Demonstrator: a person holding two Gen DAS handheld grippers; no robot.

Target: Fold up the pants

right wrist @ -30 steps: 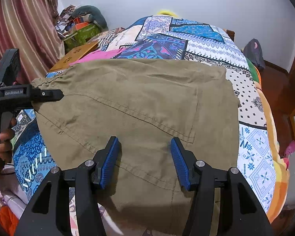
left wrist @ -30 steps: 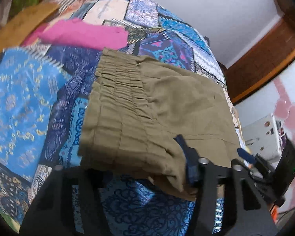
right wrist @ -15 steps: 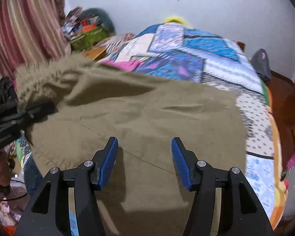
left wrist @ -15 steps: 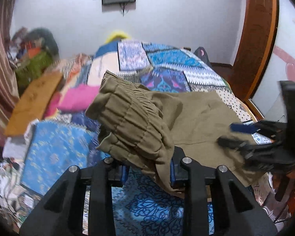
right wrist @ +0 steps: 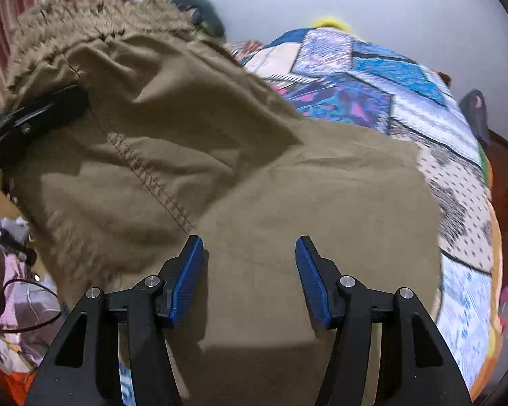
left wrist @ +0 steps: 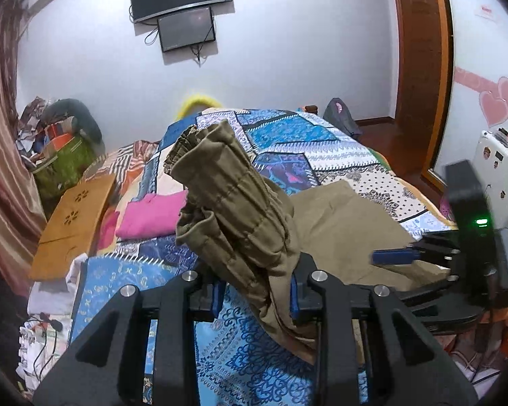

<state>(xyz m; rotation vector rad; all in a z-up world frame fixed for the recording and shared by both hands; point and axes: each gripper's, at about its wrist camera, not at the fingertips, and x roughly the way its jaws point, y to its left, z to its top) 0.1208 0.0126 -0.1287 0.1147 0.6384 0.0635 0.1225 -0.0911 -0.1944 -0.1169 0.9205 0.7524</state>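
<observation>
Olive pants (left wrist: 233,216) lie on a patchwork bedspread (left wrist: 288,142). My left gripper (left wrist: 255,296) is shut on the pants' gathered waistband and holds it lifted above the bed, so the cloth bunches up in front of the camera. The rest of the pants (right wrist: 288,203) spreads flat on the bed. My right gripper (right wrist: 249,270) is open, its blue pads (right wrist: 186,280) hovering just over the flat cloth near the bed's front edge. It also shows at the right of the left wrist view (left wrist: 396,257). The left gripper shows at the left of the right wrist view (right wrist: 34,115).
A folded pink garment (left wrist: 149,215) lies on the bed's left side. A wooden board (left wrist: 74,223) leans beside the bed. Clutter and bags (left wrist: 61,155) pile at the far left by a curtain. A white appliance (left wrist: 501,182) stands at the right.
My left gripper has closed on the waistband and raised it off the bed, tilting upward. The pants' left part now stands lifted and folded over. My right gripper stays open over the cloth.
</observation>
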